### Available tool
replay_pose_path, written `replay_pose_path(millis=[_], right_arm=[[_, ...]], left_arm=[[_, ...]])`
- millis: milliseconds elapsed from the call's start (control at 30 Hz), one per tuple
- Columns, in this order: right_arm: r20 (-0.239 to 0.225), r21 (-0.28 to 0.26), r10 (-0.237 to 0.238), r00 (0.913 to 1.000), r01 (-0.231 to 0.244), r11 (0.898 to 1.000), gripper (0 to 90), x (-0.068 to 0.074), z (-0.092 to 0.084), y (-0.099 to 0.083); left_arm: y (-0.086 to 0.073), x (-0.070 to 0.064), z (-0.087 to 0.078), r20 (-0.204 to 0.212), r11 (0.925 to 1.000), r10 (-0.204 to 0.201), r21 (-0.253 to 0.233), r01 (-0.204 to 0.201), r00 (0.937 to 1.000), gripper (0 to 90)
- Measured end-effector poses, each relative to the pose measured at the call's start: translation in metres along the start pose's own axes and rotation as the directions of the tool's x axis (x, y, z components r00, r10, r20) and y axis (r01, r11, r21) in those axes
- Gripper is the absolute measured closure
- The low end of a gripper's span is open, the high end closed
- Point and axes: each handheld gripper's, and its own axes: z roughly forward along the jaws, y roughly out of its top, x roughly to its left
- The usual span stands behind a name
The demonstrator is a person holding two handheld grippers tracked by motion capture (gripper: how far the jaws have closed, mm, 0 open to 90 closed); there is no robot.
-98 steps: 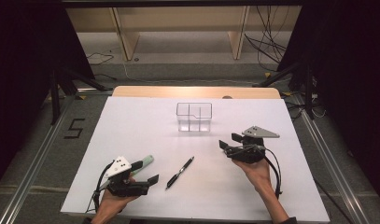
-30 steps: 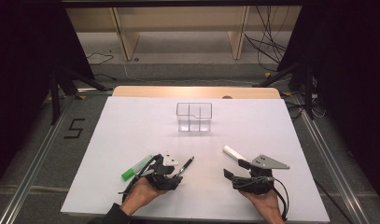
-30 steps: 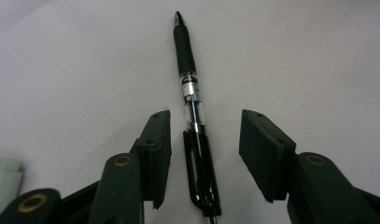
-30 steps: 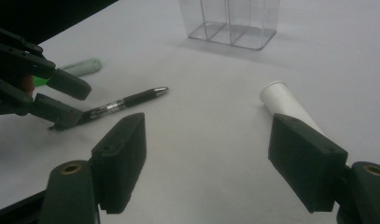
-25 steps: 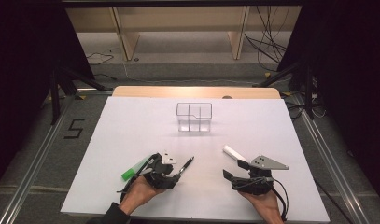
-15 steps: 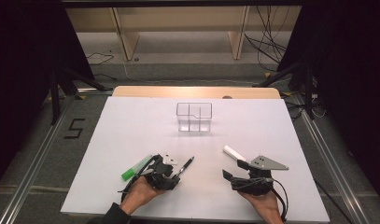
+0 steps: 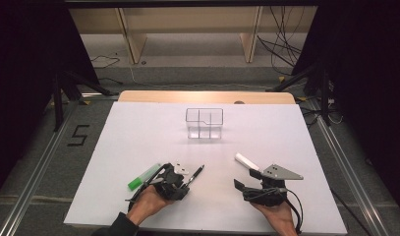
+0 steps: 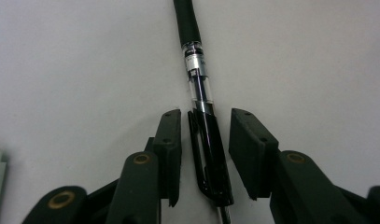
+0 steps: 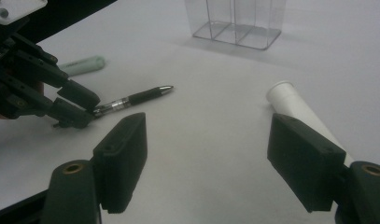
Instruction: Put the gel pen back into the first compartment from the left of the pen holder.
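Straddling the black pen [image 8: 204, 135] on the worktop [image 7: 138, 128], left gripper [image 8: 205, 140] fingers have just been closing, not yet pinching; pen's long axis runs along them. Right gripper [image 9: 208, 154] fingers gape empty, farther off.

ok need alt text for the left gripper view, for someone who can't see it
A black pen lies on a white table between the left gripper's two black jaws, which have just been closing around its clip end without yet pressing on it. The pen's grip runs toward the top edge.
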Motion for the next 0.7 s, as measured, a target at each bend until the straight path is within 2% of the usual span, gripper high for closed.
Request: replay_pose_path(millis=[200,367,500,700], right_arm=[[0.001,-0.001,-0.008,1.0000,0.008,1.000,29.8,0.000,0.000,-0.001],[0.003,0.001,-0.007,1.0000,0.007,1.000,29.9,0.002,0.000,0.000],[0.002,0.001,-0.006,1.0000,0.006,1.000,29.9,0.001,0.001,0.000],[0.001,-0.004,-0.005,1.0000,0.005,1.000,30.0,0.001,0.000,0.000]], left_arm=[[0.001,0.003,-0.001,0.017,1.0000,-0.007,0.006,0.007,0.9998,75.1],[-0.001,0.009,-0.001,0.052,0.9995,-0.032,-0.004,0.032,0.9982,75.7],[-0.002,0.010,-0.002,0.058,0.9993,-0.034,-0.014,0.035,0.9977,75.9],[-0.004,0.015,-0.003,0.108,0.9972,-0.069,-0.022,0.072,0.9918,75.9]])
